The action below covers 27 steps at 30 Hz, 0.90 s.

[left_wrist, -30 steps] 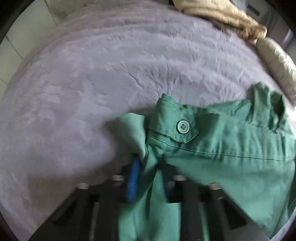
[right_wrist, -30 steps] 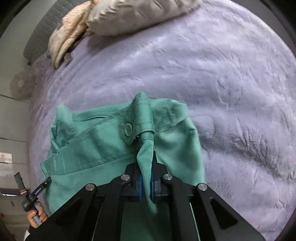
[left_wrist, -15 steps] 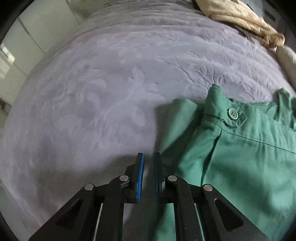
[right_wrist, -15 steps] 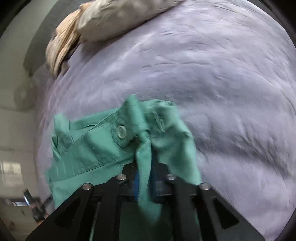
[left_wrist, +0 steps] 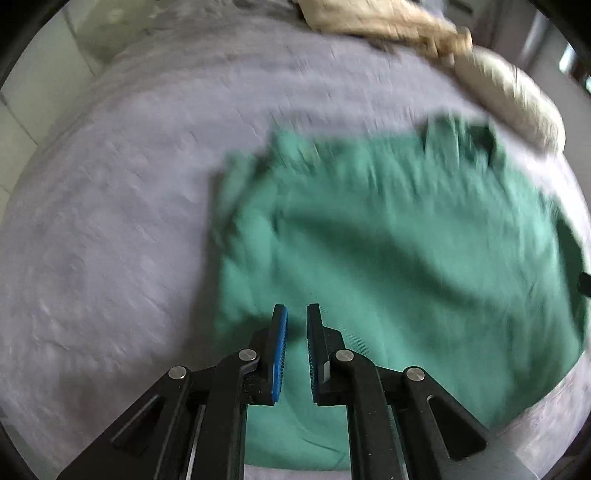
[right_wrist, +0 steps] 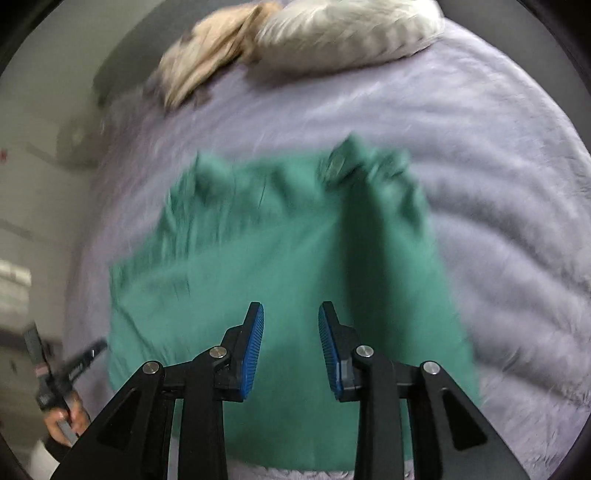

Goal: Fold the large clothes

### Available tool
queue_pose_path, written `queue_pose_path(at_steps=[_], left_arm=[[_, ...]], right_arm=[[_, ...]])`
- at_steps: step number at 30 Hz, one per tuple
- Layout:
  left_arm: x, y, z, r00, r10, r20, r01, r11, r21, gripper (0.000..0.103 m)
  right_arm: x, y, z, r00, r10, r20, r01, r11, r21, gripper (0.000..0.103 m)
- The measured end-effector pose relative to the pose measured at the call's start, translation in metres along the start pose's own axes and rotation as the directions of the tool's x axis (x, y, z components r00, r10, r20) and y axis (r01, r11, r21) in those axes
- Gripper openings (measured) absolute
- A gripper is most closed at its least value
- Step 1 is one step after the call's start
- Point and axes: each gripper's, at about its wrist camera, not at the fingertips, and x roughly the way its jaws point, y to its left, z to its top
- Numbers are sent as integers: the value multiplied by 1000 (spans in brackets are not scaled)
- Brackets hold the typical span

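Note:
A green garment (left_wrist: 388, 251) lies spread on the lavender bed cover (left_wrist: 110, 221), its waistband end at the far side. It also shows in the right wrist view (right_wrist: 280, 266). My left gripper (left_wrist: 296, 314) hovers over the garment's near left part, jaws slightly apart and empty. My right gripper (right_wrist: 291, 314) is open and empty above the garment's near middle. Both views are motion-blurred.
A pale pillow (right_wrist: 343, 33) and a beige crumpled cloth (right_wrist: 207, 70) lie at the head of the bed; they also show in the left wrist view (left_wrist: 509, 96). The other hand with its gripper handle (right_wrist: 55, 387) shows at lower left.
Both grippers let go of the green garment and pulled back toward me. The right jaws opened wide. The garment now lies flat on the bed.

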Motion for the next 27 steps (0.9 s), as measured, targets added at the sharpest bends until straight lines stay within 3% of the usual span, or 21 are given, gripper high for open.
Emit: queue_pose_path(at_steps=[2,4,10,12,14,17,18,19,20,23,25,27], left_arm=[[21,-2,-15,999,27,-43,-27,1000,5,12],[25,6,-25,999,7,-40,-8,1000,-18,12],[11,28,-32,999,-38,-30,36,998,-43,12],[5,31,-32,999,-37,-29,35,998,-53,12],[-4,32,-34,1000,-18,-20,16,998,-63,12],[-15,36,-35,1000,-2,-9,1,997,-77,13],[-17,38,-35,1000,-4,-9,3,996,-91,32],[-22,41,-37,1000,-3,-4,3,994,-105,81],[-29,44,-40,1000,12,18,-10,993,-120,101],[-42,53,-49,999,21,50,-15,993,-116,102],[-39,58,-49,999,12,40,-7,993,-121,102],[-32,64,-51,1000,2,17,0,993,-114,102]], right_arm=[[16,-2,-13,998,-54,-44,54,998,-15,34],[22,-17,-20,993,-103,-55,104,995,7,33],[-2,-86,-22,973,-232,-5,230,965,124,23],[1,-100,-21,978,-208,-23,208,962,175,14],[-2,-104,-21,982,-186,-24,187,956,226,14],[-6,-95,-23,975,-219,-26,219,946,240,18],[-10,-91,-25,974,-226,-33,227,941,252,19],[-13,-85,-28,975,-221,-33,222,939,263,19],[-17,-77,-31,980,-199,-21,197,943,270,19],[-27,-40,-47,994,-106,10,100,965,243,33],[-25,-8,-63,1000,-17,5,16,975,222,57],[-14,20,-81,996,85,-30,-77,975,206,58]])
